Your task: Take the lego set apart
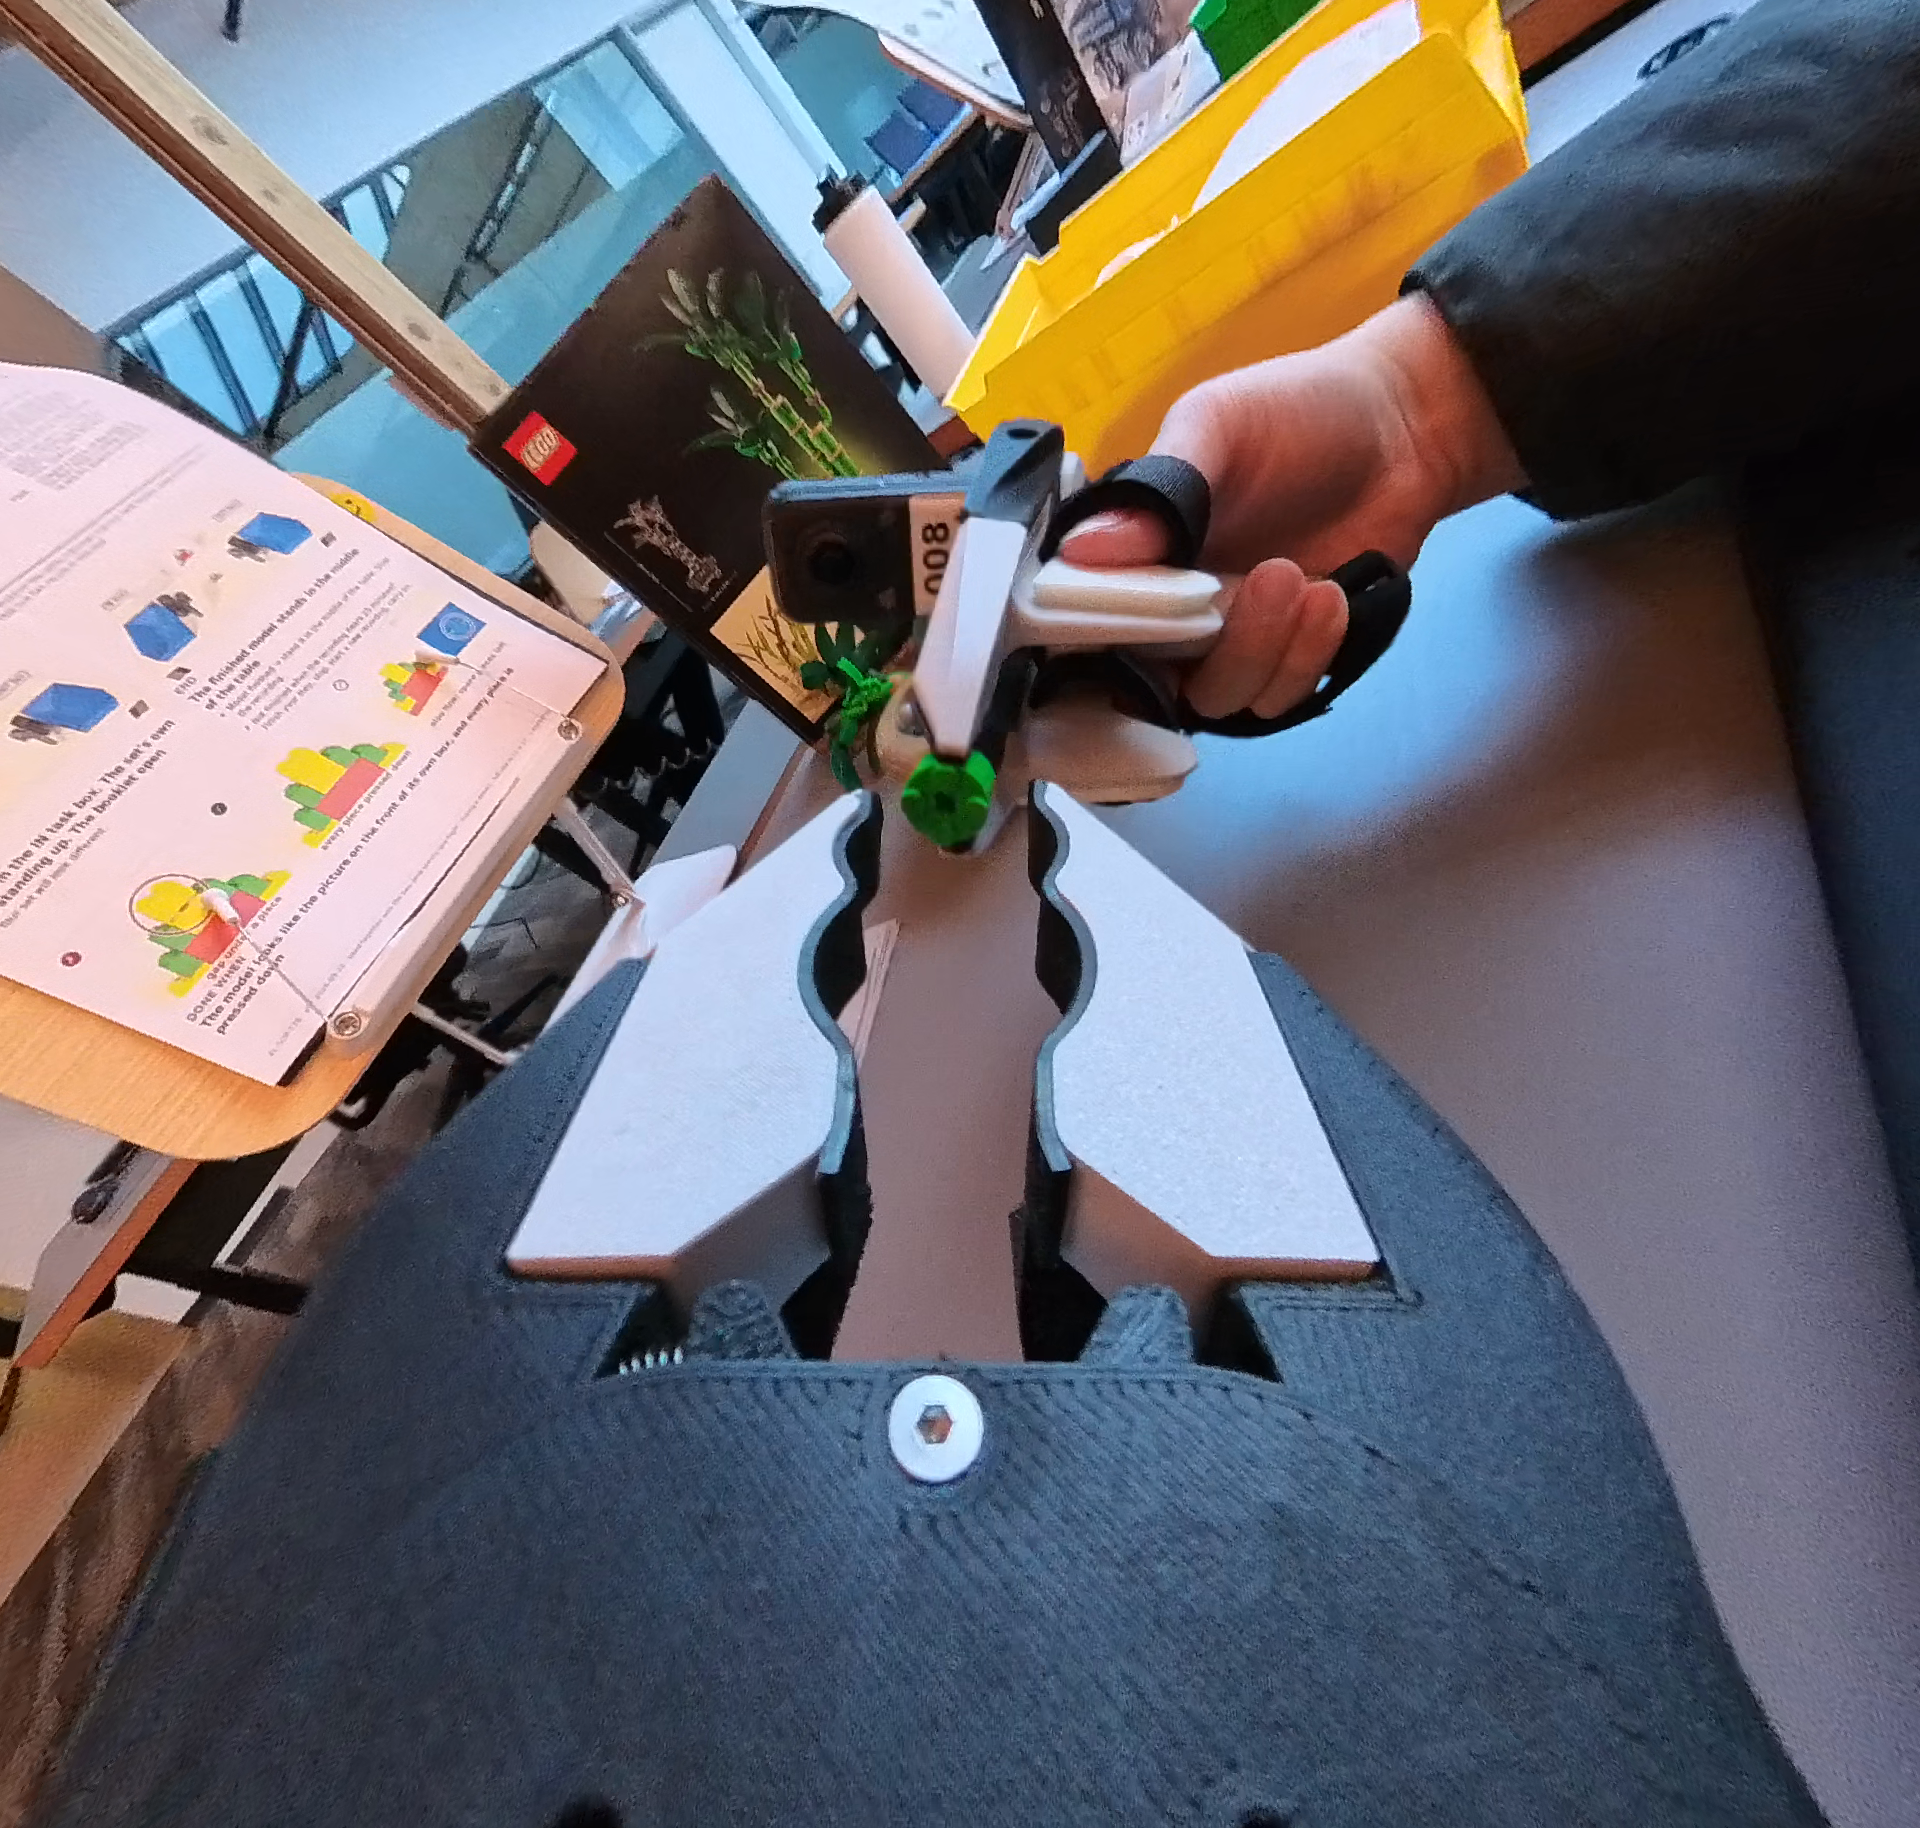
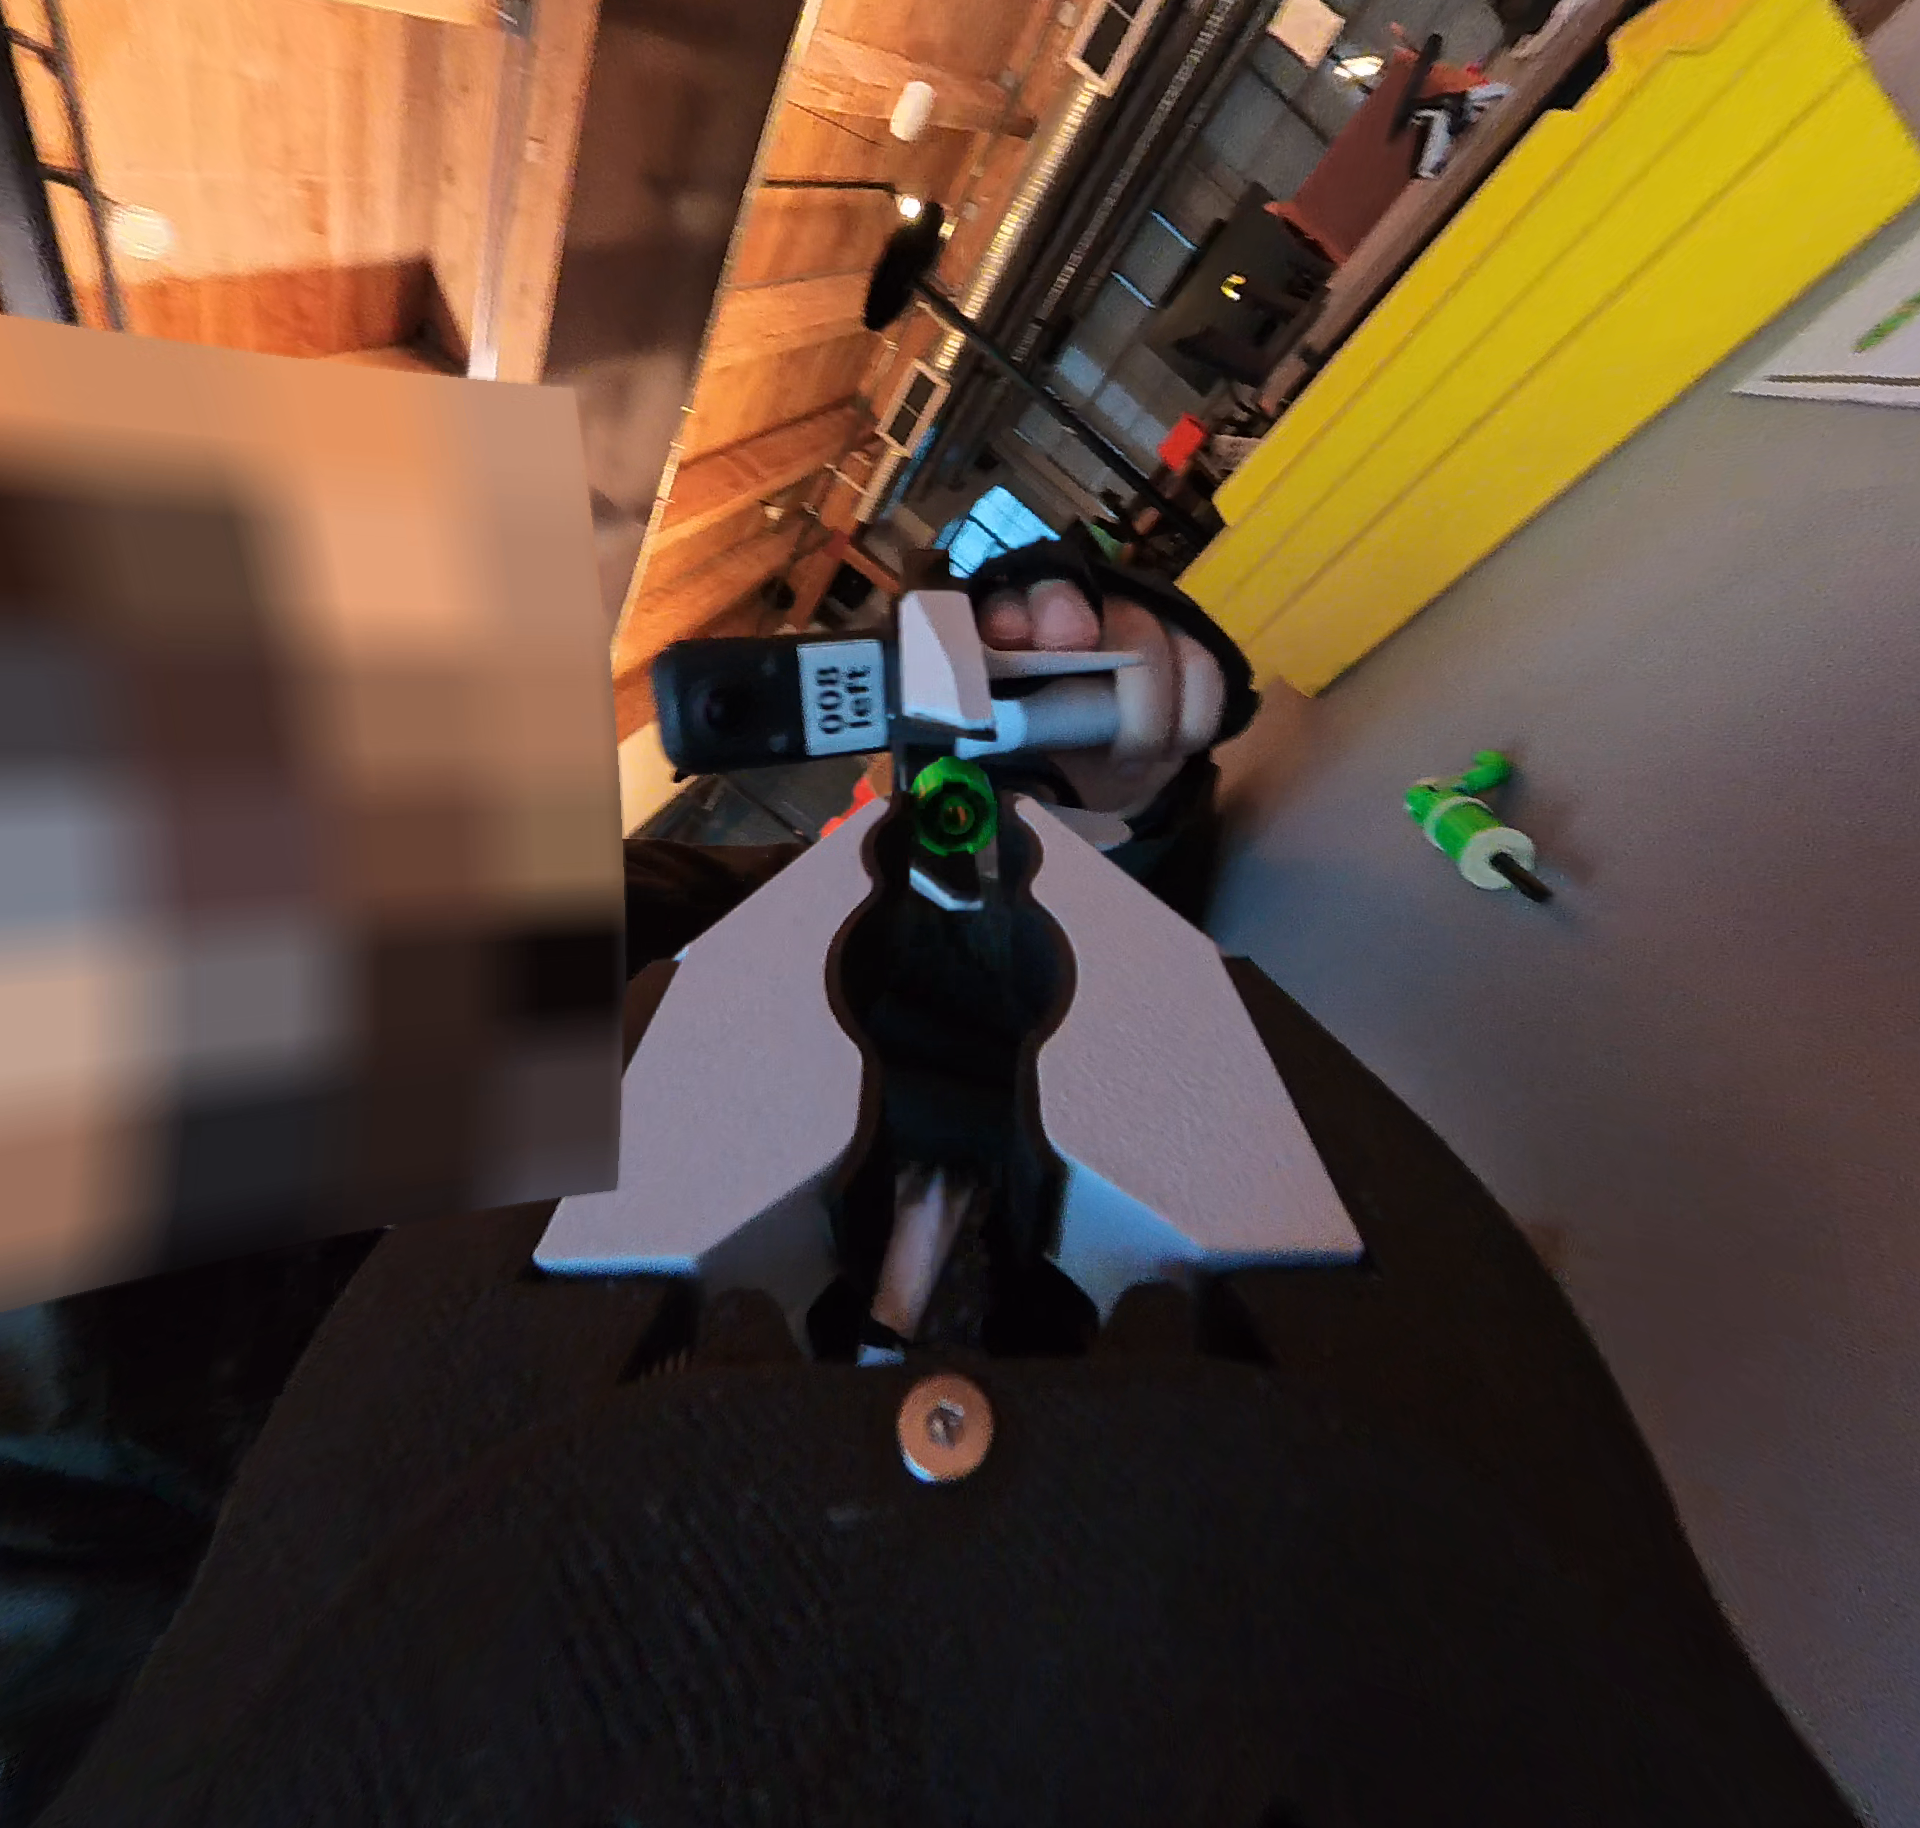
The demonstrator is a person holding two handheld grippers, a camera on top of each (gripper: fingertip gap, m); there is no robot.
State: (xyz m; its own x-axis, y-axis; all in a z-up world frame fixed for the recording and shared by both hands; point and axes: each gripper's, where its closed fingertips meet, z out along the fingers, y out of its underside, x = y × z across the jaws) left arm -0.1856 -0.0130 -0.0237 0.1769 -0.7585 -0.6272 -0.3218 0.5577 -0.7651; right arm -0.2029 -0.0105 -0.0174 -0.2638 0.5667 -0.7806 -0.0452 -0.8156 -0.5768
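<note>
Left wrist view: we see the round bright-green lego stalk piece (image 1: 948, 799) raised off the grey table (image 1: 1455, 947), pinched at the right gripper (image 1: 940, 770) tips.
Our left gripper (image 1: 948, 843) fingers stand spread just before it. A loose green-and-white lego stalk (image 2: 1465, 822) lies on the table near the yellow plastic bin (image 2: 1558, 344).

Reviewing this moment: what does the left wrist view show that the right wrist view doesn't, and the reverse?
Only the left wrist view: the lego box, the instruction sheet on a wooden board, and a green leafy piece. Only the right wrist view: a green-and-white stalk section lying on the table. Both: the yellow bin and the green round piece, where the left gripper and right gripper meet.
</note>
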